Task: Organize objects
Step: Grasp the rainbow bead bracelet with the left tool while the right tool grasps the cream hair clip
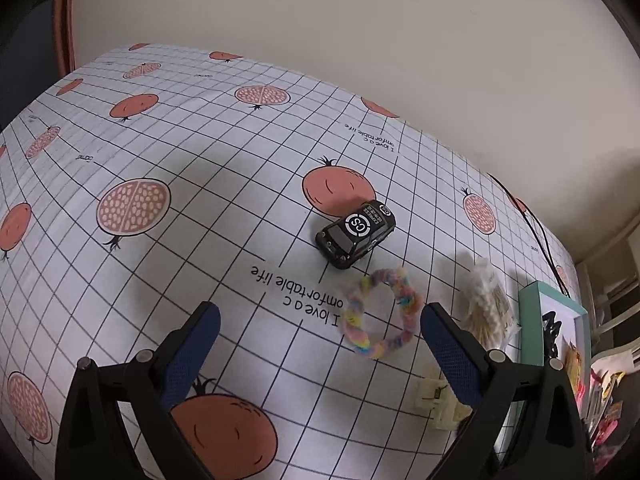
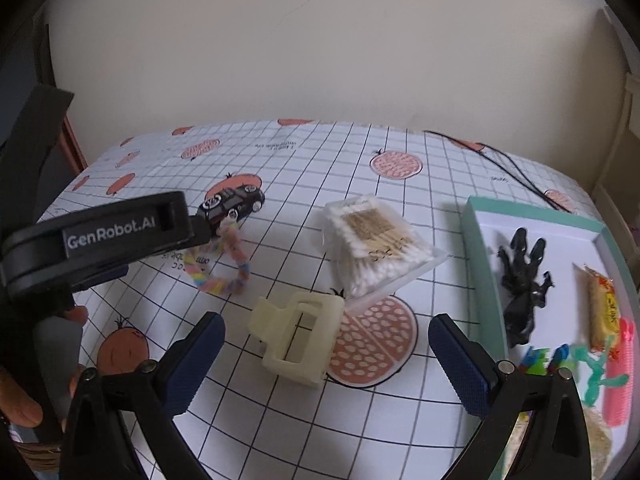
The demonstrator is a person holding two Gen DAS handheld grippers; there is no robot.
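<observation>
While a cream hair clip [image 2: 298, 336] lies on the bench [image 2: 360, 420] beside a cotton-swab pack [image 2: 376, 244], right tongs [image 2: 326, 360] gape wide above it; left tongs [image 1: 320, 344] hover wide near a pastel scrunchie [image 1: 380, 312].

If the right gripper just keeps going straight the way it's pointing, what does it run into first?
Most likely the cream hair claw clip, lying on the tablecloth just ahead between the open right gripper's fingers. The bag of cotton swabs sits beyond it. Depth is uncertain.
</observation>
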